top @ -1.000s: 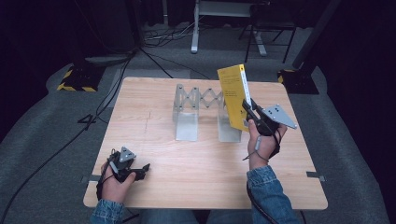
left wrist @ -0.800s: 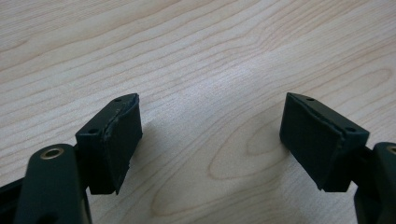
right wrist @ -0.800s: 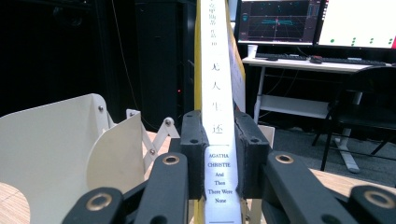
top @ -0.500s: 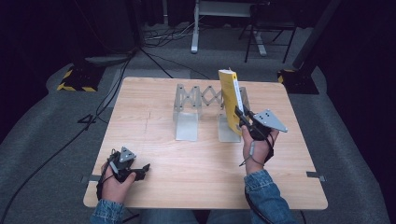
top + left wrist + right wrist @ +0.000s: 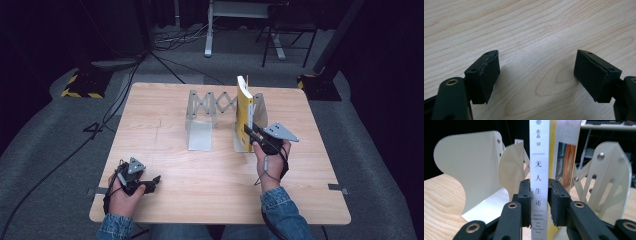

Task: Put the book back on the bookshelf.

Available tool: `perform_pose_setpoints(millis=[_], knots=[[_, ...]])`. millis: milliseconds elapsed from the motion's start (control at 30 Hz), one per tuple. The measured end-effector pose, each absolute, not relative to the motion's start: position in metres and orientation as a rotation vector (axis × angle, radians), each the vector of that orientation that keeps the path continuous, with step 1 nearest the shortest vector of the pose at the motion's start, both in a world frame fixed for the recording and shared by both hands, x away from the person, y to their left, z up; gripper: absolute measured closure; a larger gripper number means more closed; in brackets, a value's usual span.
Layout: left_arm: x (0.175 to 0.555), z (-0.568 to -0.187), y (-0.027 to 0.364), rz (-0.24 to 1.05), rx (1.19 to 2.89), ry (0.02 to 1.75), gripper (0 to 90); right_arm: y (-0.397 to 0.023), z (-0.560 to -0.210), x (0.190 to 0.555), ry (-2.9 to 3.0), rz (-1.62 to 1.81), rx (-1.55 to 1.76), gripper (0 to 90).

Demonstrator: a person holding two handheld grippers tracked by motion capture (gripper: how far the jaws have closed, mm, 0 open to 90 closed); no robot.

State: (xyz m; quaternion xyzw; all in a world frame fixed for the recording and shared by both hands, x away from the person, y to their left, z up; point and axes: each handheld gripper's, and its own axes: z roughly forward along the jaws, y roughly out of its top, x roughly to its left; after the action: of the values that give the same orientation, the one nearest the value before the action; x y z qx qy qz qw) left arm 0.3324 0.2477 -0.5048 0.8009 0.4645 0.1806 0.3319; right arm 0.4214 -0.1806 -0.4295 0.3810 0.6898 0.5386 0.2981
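Right gripper [image 5: 250, 131] has dropped and carried the yellow book [image 5: 244, 107] from a tilted hold above the rack down to upright against the right plate of the metal expanding book rack [image 5: 200, 120]; its jaws have just been easing apart, book spine between them, left pad against the spine, a sliver of gap at the right pad. Left gripper [image 5: 150, 182] hasn't moved, resting at the near left of the table, jaws wide apart with nothing between, bare wood grain under them in the left gripper view. Light wooden table [image 5: 165, 150], pale grain, sits on grey carpet. Spine [image 5: 538, 182] reads "作品 10", "无人生还", then "AGATHA CHRISTIE" and "And Then There Were None" in small print. Rack plates [image 5: 471, 180] are off-white metal with riveted scissor links. Beyond the table: dark room, black cables on the floor, a yellow-black striped base [image 5: 80, 85] far left, white desk legs [image 5: 210, 30] at the back.
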Motion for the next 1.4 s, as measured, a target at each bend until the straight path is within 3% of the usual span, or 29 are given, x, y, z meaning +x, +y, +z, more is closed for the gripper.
perform_pose_setpoints(millis=[1033, 1167, 1400], knots=[[0.333, -0.505, 0.247, 0.468, 2.095, 1.208, 20.5, -0.172, -0.448, 0.428, 1.953, 1.333, 1.015, 69.6], [0.333, -0.505, 0.247, 0.468, 2.09, 1.214, 19.9, -0.173, -0.448, 0.426, 1.951, 1.326, 0.994, 64.7], [0.335, -0.505, 0.246, 0.469, 2.098, 1.209, 18.4, -0.187, -0.431, 0.411, 1.905, 1.345, 0.983, 48.8]])
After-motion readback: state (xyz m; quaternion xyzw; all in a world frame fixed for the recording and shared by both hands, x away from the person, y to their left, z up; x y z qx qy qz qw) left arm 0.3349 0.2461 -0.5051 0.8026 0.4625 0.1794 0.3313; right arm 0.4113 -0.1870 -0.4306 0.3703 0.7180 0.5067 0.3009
